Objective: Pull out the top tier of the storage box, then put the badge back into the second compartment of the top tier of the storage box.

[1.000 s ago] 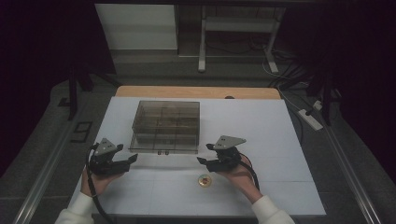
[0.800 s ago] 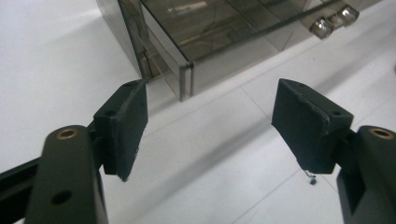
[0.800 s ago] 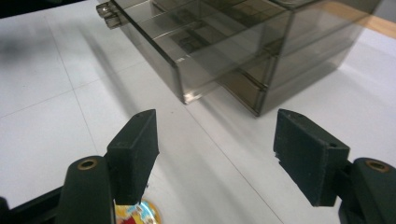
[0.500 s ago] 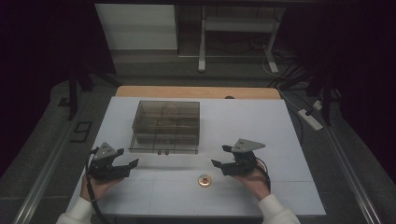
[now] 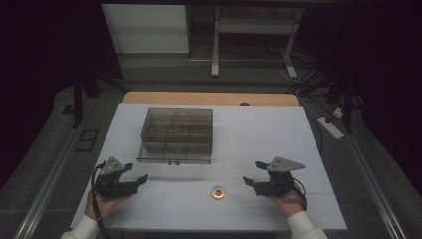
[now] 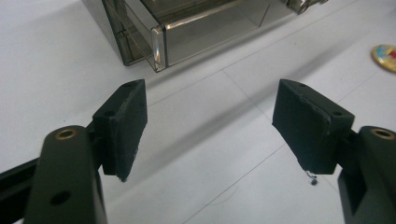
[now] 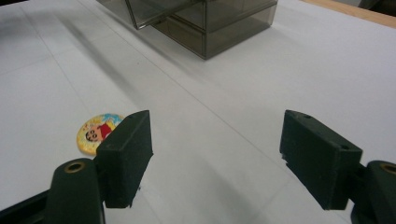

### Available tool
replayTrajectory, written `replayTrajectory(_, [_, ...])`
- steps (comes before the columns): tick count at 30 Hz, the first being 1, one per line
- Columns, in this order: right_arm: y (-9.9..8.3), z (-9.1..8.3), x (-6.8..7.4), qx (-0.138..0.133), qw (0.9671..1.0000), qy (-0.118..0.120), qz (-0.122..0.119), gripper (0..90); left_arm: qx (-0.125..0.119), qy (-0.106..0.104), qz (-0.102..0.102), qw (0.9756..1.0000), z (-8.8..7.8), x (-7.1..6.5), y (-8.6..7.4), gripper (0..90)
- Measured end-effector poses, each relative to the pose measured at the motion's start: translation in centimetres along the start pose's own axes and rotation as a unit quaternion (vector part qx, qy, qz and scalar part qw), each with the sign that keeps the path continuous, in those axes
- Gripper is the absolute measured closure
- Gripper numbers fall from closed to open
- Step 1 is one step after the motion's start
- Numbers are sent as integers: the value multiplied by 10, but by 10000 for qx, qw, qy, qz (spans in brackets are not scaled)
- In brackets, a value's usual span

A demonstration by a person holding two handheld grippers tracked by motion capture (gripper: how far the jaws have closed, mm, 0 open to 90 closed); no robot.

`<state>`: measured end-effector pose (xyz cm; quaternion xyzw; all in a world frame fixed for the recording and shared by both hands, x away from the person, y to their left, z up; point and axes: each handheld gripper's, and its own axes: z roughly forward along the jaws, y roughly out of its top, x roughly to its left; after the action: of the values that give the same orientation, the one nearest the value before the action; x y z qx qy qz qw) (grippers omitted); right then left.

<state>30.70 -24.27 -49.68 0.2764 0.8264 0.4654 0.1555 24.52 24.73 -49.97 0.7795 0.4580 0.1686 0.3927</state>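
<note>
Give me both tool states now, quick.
Left tool: open, holding nothing.
Right tool: open, jaws just been opening, nothing between them; the round badge lies beside it.

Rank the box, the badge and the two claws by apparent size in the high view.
1. Box, clearly largest.
2. Left claw and right claw look alike, so they tie; both stand open with nothing between the jaws.
3. Badge, smallest, lying on the table between the claws.
</note>
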Motion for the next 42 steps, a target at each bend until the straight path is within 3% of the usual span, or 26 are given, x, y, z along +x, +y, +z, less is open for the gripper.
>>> replayTrajectory(11, [-21, -29, -8, -6, 9998, -191, 28, 247, -10, -163, 64, 9998, 3, -14, 6, 266])
replayTrajectory(16, [-31, -41, -14, -7, 9995, -264, 151, 247, 33, -193, 142, 9997, 7, -18, 7, 262])
replayTrajectory(27, [-34, -40, -16, 116, 9997, -233, 23, 247, 49, -370, 138, 9992, 11, -20, 8, 262])
replayTrajectory(42, [-38, -42, -25, 142, 9994, -294, 107, 247, 42, -603, 435, 9972, 15, -39, 20, 258])
